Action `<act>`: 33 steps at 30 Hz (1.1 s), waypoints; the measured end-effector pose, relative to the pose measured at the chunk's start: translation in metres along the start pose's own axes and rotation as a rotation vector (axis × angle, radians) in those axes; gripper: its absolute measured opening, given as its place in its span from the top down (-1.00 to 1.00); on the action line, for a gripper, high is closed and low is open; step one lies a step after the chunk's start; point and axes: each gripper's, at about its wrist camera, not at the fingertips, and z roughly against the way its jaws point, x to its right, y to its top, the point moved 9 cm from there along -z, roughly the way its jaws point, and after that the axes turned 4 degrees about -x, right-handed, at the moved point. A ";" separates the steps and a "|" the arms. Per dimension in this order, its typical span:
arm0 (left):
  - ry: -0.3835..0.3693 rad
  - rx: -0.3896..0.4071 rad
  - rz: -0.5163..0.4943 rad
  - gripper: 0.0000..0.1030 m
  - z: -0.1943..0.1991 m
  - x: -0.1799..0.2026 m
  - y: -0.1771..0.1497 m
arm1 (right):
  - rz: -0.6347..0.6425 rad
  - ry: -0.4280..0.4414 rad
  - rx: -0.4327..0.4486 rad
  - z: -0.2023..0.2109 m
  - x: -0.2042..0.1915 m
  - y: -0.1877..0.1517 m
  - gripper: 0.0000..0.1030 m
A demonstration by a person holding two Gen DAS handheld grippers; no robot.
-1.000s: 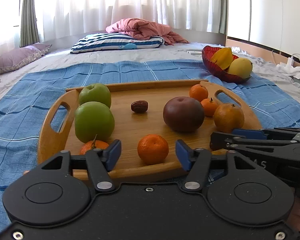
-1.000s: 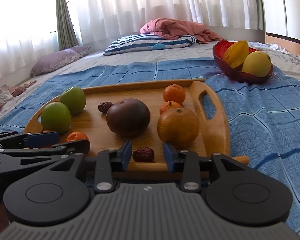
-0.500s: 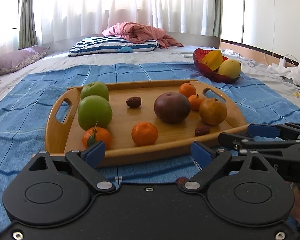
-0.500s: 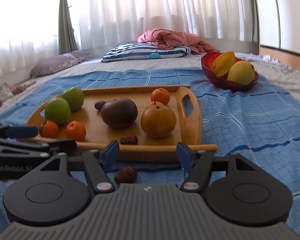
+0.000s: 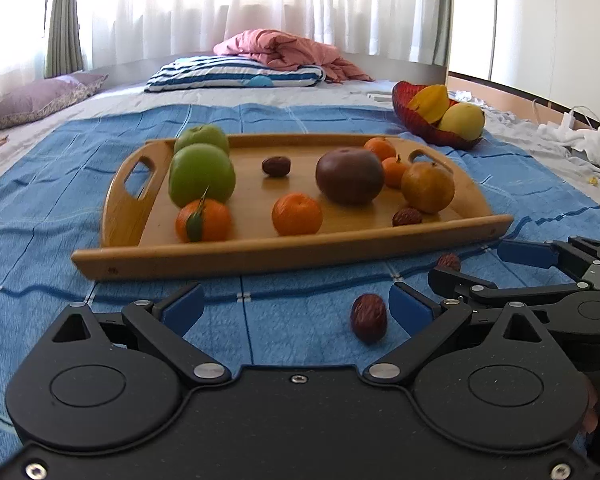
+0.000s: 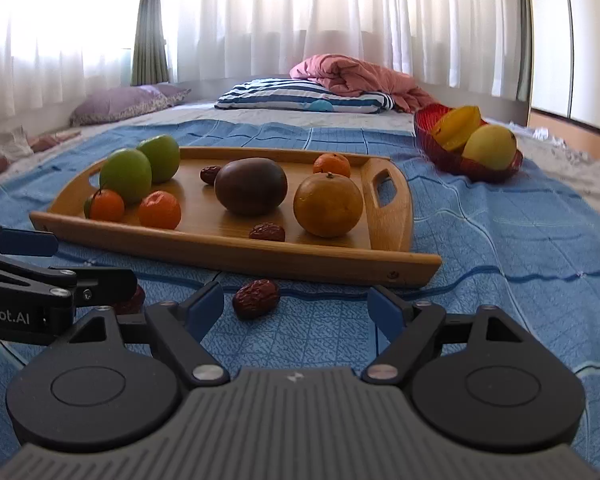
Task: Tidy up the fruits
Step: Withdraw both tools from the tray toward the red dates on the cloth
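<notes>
Left claw (image 5: 296, 306) spread wide — date (image 6: 130, 300) half-hidden behind it.

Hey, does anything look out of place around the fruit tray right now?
Yes. Two red dates lie on the blue blanket, off the wooden tray: one date near the left gripper, another date near the right gripper. Every other fruit sits on the tray or in the red bowl.

Home bedroom: bed (image 6: 500, 216), pillows (image 6: 300, 98), curtains (image 6: 300, 20)
</notes>
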 end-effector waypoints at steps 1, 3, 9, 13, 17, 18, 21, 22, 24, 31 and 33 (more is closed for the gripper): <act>-0.001 -0.005 0.004 -0.92 -0.001 -0.001 -0.001 | 0.009 -0.001 -0.003 -0.001 -0.002 -0.001 -0.73; -0.008 -0.007 0.013 -0.92 -0.001 -0.002 -0.004 | 0.022 0.000 -0.008 -0.002 -0.003 -0.002 -0.73; -0.038 -0.019 0.036 -0.90 -0.001 -0.003 -0.009 | 0.024 0.006 -0.009 -0.003 -0.004 -0.003 -0.73; -0.038 -0.012 0.016 -0.80 -0.001 0.000 -0.012 | 0.014 0.012 -0.005 -0.003 -0.003 -0.003 -0.73; -0.040 -0.010 0.011 -0.71 -0.002 0.002 -0.012 | 0.015 0.010 -0.008 -0.003 -0.003 -0.004 -0.69; -0.038 -0.008 0.011 -0.68 -0.002 0.002 -0.013 | 0.015 0.011 -0.008 -0.003 -0.003 -0.004 -0.69; -0.037 -0.002 0.001 -0.60 -0.002 0.003 -0.014 | 0.020 0.011 -0.005 -0.003 -0.003 -0.004 -0.66; -0.031 0.000 -0.005 -0.59 -0.003 0.004 -0.015 | 0.023 0.011 -0.004 -0.003 -0.004 -0.004 -0.64; -0.022 0.003 -0.025 -0.58 -0.003 0.005 -0.016 | 0.025 0.011 -0.001 -0.003 -0.004 -0.004 -0.61; -0.009 0.004 -0.041 -0.56 -0.005 0.008 -0.016 | 0.029 0.030 0.006 -0.001 -0.006 -0.005 -0.48; -0.003 0.005 -0.044 -0.54 -0.006 0.009 -0.015 | 0.033 0.032 0.008 -0.001 -0.007 -0.005 -0.45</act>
